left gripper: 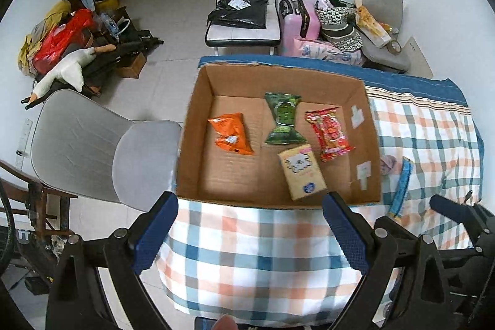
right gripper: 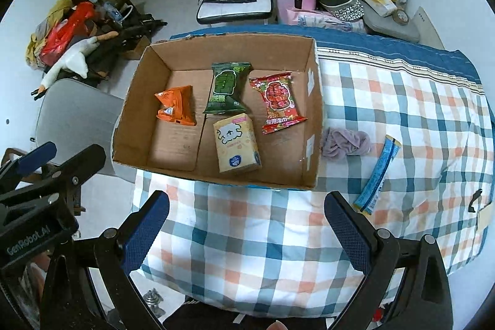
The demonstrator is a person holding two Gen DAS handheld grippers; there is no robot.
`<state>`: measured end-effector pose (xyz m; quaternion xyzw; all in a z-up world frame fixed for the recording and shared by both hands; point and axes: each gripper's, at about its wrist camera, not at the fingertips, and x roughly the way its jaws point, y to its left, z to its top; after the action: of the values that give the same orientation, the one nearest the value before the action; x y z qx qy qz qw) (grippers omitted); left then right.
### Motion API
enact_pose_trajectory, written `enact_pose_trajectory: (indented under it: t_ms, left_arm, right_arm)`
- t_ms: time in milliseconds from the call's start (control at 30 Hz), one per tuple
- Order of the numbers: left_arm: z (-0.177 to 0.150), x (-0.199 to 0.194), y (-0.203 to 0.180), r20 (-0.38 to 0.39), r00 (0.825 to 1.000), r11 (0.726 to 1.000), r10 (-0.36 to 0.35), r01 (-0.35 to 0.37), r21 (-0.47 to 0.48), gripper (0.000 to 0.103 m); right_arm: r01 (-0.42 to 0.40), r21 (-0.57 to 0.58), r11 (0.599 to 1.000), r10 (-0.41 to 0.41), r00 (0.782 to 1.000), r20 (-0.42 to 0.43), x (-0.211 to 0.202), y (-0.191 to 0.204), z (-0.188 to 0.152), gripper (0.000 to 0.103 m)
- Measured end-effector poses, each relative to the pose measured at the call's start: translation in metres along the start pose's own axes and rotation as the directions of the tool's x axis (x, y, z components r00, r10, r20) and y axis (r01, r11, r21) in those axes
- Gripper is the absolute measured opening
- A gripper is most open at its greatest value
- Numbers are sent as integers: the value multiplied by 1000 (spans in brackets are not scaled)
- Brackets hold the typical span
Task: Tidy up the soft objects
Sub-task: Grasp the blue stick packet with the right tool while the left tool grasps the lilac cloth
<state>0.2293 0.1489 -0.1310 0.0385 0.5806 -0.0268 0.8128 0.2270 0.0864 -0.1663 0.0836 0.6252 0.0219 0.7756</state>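
Both claws hang released and empty over the checked cloth (right gripper: 263, 237) on the worktop, the left claw (left gripper: 250, 234) and right claw (right gripper: 247, 232) just short of the near wall of the cardboard box (right gripper: 216, 175). Inside the box lie an orange packet (right gripper: 176, 109), green packet (right gripper: 227, 88), red packet (right gripper: 278, 101) and cream tissue pack (right gripper: 236, 144), apart from the walls. Right of the box, a lilac scrunchie (right gripper: 345, 144) touches its side; a blue sachet (right gripper: 377, 175) lies near, with bare cloth stretching to the worktop's right edge.

We see a checked surface (right gripper: 263, 237) carrying a cardboard box (right gripper: 312, 126), purple scrunchie (right gripper: 345, 144), blue sachet (right gripper: 377, 172).
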Motion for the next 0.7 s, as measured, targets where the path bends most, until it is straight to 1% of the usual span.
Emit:
enact_pose_trajectory:
  t_ms: [67,167,233,300,333,400,467,567,633,700]
  left_arm:
    - [-1,-2,-19,4,1000,1000,-1,1,11,96]
    - [0,3,-49,-1,1000,999,-10,10,32,96]
    - [3,12,-77,-15,1000,999,-17,18,43,96]
    - [7,25,-108,-32,999,998,-25,27,60,96]
    - [9,31,-122,-32,999,997,-17,19,78,96]
    - [15,47,-153,-36,999,991,31,-26,128,96]
    - [21,63,-176,-40,997,984,65,-57,166,96]
    - [30,95,-206,-70,989,969,129,-111,219,96]
    - [33,110,-217,-89,983,960,162,-136,244,96]
    - [36,124,-228,-103,976,952,193,-160,262,96]
  right_arm:
    - [-18,30,999,18,1000,-8,-2,-21,-4,102]
    - [-13,88,996,15,1000,-19,-2,-59,-9,102]
    - [3,140,990,1,999,-33,2,-95,-11,102]
    - [29,215,976,-19,999,-47,11,-137,-14,102]
    - [46,253,966,-32,998,-60,19,-160,-14,102]
    - [56,331,942,-27,995,-92,38,-200,-16,102]
    - [69,401,913,-16,991,-134,63,-239,-16,102]
    - [45,481,876,50,982,-182,105,-280,-16,98]
    - [17,515,857,105,973,-208,131,-294,-16,90]
    - [18,525,851,127,962,-240,154,-301,-15,86]
